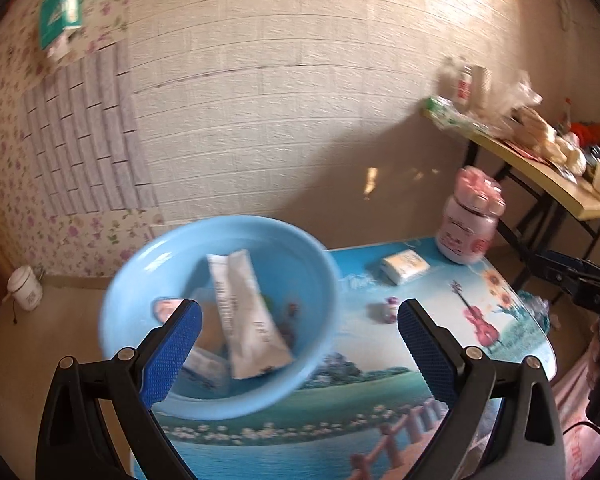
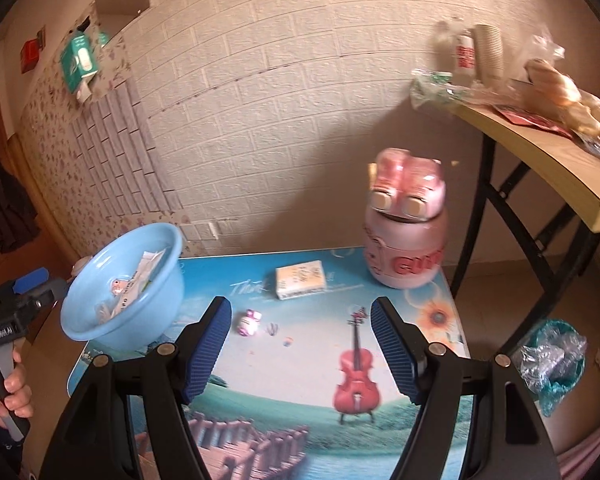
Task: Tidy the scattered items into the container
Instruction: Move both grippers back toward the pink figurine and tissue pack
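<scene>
A light blue bowl sits on the left of the printed table and holds a white tube and small packets. It also shows in the right wrist view. My left gripper is open and empty, just in front of the bowl. My right gripper is open and empty above the table middle. A small pink-white bottle lies ahead of its left finger. A cream packet lies farther back. A pink jar stands at the back right.
A wooden side table with bread, cups and a bottle stands to the right. A crumpled teal bag lies on the floor beside the table. A brick-pattern wall is behind. A white jar sits on the floor left.
</scene>
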Tool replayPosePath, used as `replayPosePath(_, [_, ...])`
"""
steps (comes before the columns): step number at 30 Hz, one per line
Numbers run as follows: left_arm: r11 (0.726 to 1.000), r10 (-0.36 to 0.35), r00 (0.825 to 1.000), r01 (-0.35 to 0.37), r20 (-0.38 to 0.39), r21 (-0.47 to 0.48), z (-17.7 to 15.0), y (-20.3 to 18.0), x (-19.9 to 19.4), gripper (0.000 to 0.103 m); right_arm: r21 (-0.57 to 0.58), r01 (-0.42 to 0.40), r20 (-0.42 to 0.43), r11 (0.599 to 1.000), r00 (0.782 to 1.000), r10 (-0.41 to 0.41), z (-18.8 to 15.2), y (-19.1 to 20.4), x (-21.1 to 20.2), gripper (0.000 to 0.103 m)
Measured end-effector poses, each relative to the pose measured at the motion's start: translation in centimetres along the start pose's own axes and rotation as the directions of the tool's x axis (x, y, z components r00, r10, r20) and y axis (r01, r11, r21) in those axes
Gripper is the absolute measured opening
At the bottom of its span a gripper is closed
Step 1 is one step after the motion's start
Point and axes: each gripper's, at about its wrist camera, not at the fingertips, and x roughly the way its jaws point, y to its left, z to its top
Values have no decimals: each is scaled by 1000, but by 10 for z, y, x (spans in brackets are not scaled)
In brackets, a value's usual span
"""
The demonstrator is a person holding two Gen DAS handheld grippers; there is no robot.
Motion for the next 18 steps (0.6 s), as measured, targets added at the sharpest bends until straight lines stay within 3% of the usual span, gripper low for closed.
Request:
replayPosePath(9, [995, -69, 997, 72, -39, 72, -6, -54, 15, 99, 47, 21, -14, 999, 1000, -20, -13, -36, -6, 74])
replayPosePath(18, [993, -78, 996, 82, -51, 83, -4, -77, 30, 99, 99, 53, -21, 994, 998, -51, -20, -72, -10, 74])
